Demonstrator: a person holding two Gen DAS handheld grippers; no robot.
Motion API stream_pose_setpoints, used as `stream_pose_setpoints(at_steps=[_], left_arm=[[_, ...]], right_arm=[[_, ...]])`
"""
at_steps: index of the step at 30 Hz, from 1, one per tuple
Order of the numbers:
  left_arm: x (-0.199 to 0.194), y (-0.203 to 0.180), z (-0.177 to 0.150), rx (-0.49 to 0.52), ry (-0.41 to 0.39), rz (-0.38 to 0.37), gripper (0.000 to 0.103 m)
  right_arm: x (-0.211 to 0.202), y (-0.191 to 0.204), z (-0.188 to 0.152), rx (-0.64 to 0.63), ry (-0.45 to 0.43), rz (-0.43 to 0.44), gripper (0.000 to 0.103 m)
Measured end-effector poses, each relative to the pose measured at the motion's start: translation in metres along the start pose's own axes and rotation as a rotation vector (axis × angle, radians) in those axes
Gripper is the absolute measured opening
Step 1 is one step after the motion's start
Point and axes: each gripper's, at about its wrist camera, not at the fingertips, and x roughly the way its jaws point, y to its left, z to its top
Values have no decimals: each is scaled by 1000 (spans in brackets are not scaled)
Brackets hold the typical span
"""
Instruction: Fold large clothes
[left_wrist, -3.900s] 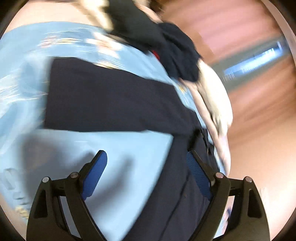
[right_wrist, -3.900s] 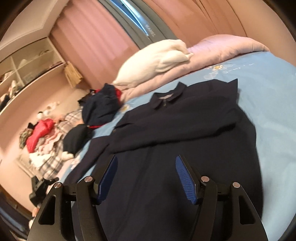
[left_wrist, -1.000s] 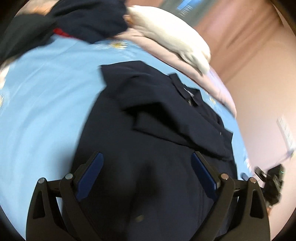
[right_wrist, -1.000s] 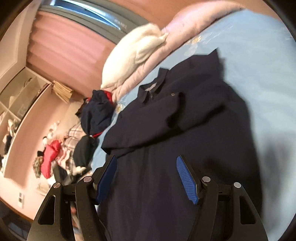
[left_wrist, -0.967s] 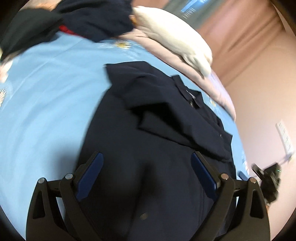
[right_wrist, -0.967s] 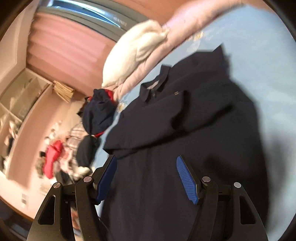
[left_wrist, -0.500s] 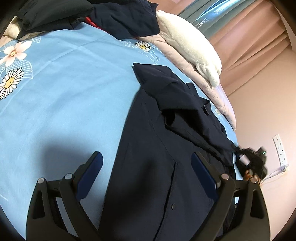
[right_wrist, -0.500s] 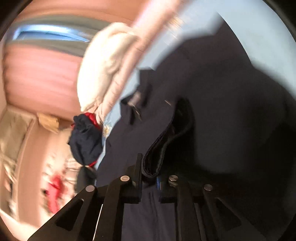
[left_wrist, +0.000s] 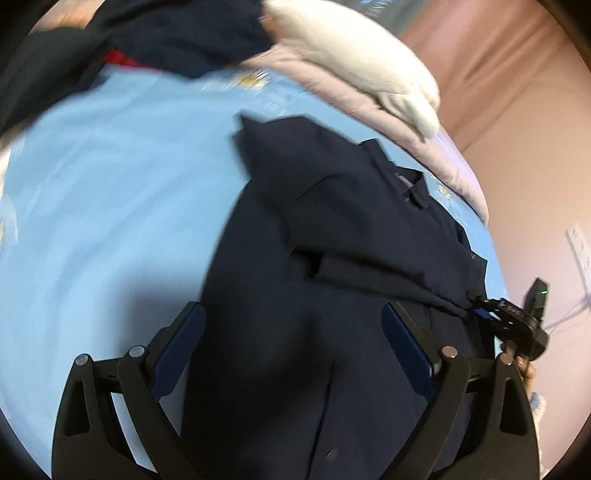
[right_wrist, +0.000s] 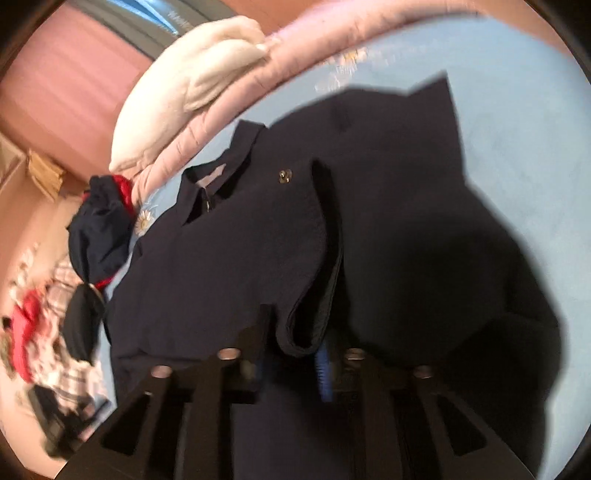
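Note:
A dark navy coat lies spread on the light blue bedsheet, collar toward the pillows. One sleeve is folded across its chest. My left gripper is open and empty, hovering above the coat's lower front. My right gripper is shut on the folded sleeve's cuff and holds it slightly raised over the coat. In the left wrist view the right gripper shows at the coat's right edge, pinching that cuff.
A white pillow rests on a pink quilt at the bed's head. A pile of dark and red clothes sits at the far left. More clothes lie on the floor beside the bed.
My right gripper went from open above the coat to shut on the sleeve cuff. My left gripper stayed open and shifted a little over the coat's lower front.

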Motion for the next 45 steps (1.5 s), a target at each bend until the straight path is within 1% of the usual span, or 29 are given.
stream_pose_setpoints(at_steps=[1,3,4,6,7,8,9,10,11,14,15,16,17,19,21,22,23,24,25,26,27,30,34,36,38,40,41,43,45], left_arm=[[2,-10,7,22,-10,-6,96],[12,-31,24,54,-20,-54,96],[19,-38,29,59,-21,-78,95],[37,-53,42,56,-20,-114,94],[47,-61,48,67,-20,-114,86],[56,-67,51,78,-24,-98,73],[68,-72,55,89,-16,-83,69],[78,-75,57,100,-11,-68,61],[88,-75,57,100,-8,-46,53],[118,-58,53,51,46,10,40],[124,-52,52,35,64,18,38],[129,-46,50,26,79,19,32],[130,-41,49,25,77,7,31],[128,-35,49,13,71,-29,31],[122,-33,50,-4,78,-30,31],[115,-32,50,-18,79,-32,36],[108,-32,49,-28,77,-41,47],[97,-31,45,-33,67,-54,55],[84,-31,40,-30,55,-53,70],[72,-30,34,-21,43,-44,83],[57,-27,25,-9,30,-32,87],[16,-15,-9,29,10,-36,87],[-28,13,-60,1,35,-55,88],[-47,25,-84,-18,43,-61,88],[-60,36,-106,-43,49,-68,89],[-70,44,-128,-74,65,-89,90],[-73,47,-138,-88,72,-103,90],[-77,49,-157,-114,89,-148,90],[-85,50,-173,-137,84,-189,90]], right_arm=[[-8,7,1,-33,-45,-31,40],[-24,14,4,-97,-135,-64,40],[-28,18,7,-123,-163,-39,40],[-25,24,14,-162,-162,33,40],[-17,26,16,-179,-144,56,40],[-10,28,17,-193,-129,57,40],[0,30,17,-207,-113,51,34],[12,30,16,-218,-87,42,29],[21,30,14,-218,-65,30,28],[47,21,7,-201,3,-9,28],[49,18,4,-201,6,-10,27],[50,16,1,-202,-7,-7,26],[48,15,-1,-204,-10,0,26],[47,16,0,-210,-7,7,26],[43,15,1,-207,2,11,26],[38,16,1,-187,9,7,26],[31,15,0,-169,11,15,27],[20,14,-4,-161,6,44,33],[7,14,-9,-163,-4,74,40],[-6,13,-16,-169,-13,82,43],[-14,14,-22,-175,-18,78,48],[-47,4,-50,-193,-29,66,52],[-89,-19,-92,-197,-15,61,52],[-107,-32,-105,-181,-18,41,53],[-121,-48,-114,-137,-21,16,53],[-132,-67,-124,-74,-5,22,59],[-137,-75,-128,-48,-5,19,59],[-146,-90,-137,5,-8,11,59],[-150,-101,-146,47,-3,10,59]])
